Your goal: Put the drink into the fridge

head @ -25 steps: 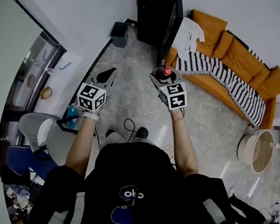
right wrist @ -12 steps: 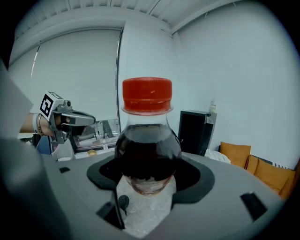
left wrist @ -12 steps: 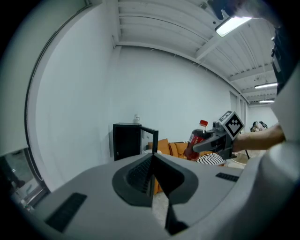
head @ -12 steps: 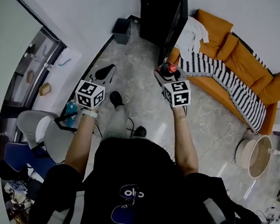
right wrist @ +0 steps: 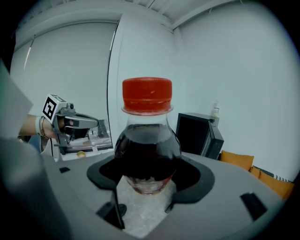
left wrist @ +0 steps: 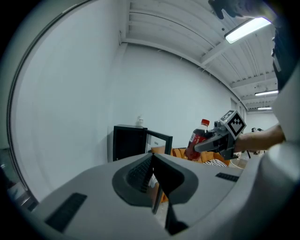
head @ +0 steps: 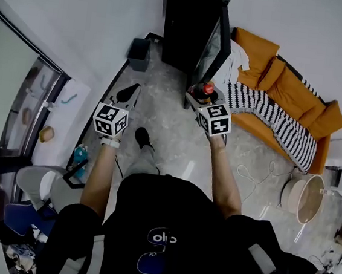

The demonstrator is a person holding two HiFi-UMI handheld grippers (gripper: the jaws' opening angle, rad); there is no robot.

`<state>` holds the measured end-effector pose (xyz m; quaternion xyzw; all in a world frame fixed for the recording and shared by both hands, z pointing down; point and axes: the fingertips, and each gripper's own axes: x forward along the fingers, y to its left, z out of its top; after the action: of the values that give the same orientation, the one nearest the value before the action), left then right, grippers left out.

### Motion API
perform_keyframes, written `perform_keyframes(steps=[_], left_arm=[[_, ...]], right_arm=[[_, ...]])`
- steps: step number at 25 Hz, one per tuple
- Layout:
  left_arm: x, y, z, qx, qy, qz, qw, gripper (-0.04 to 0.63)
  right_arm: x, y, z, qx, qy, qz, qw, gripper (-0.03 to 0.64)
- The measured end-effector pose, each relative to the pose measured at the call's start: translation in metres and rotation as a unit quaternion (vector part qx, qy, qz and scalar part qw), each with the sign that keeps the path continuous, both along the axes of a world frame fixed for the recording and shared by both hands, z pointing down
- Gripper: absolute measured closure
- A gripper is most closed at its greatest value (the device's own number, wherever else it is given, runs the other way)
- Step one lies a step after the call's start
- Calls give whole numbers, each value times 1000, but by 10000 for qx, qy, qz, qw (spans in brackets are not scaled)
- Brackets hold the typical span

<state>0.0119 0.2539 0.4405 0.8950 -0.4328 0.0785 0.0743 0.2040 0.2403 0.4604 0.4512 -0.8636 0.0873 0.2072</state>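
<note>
grey stone floor (head: 161, 117), orange sofa (head: 289, 79) right of my right gripper (head: 200, 94). the black fridge (head: 192, 26) stands ahead, door open. that gripper clamps the drink bottle (right wrist: 147, 140) upright. my left gripper (head: 129, 92) is closed, empty.

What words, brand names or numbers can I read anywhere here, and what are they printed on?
No text here reads clearly.
Label on the bottle: red with pale print, too small to read.
Front of the person's black shirt: a light logo, too blurred to read with any certainty.
Cubes on the left gripper and right gripper: black-and-white square patterns, no letters or numbers.
</note>
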Motion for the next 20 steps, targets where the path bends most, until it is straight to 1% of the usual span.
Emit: perform_keyframes(steps=[4,10,16,20], left_arm=[[-16,-64,-5,-28,78,137,9999,589],[-55,-143,-8,-49,170,348,9992,589],[-83,-192,2,-130,213,524,9983,589],[-89,-211,9,-214,311,623,9973,589]], right_arm=[[-23,-64,-11,-30,-5,121,9999,302],[-65,-145,-16,-53,-6,305,9995,302],[-90,-199,-16,-47,-9,515,9987,302],[-96,-222,-9,-117,36,555,9984,302]])
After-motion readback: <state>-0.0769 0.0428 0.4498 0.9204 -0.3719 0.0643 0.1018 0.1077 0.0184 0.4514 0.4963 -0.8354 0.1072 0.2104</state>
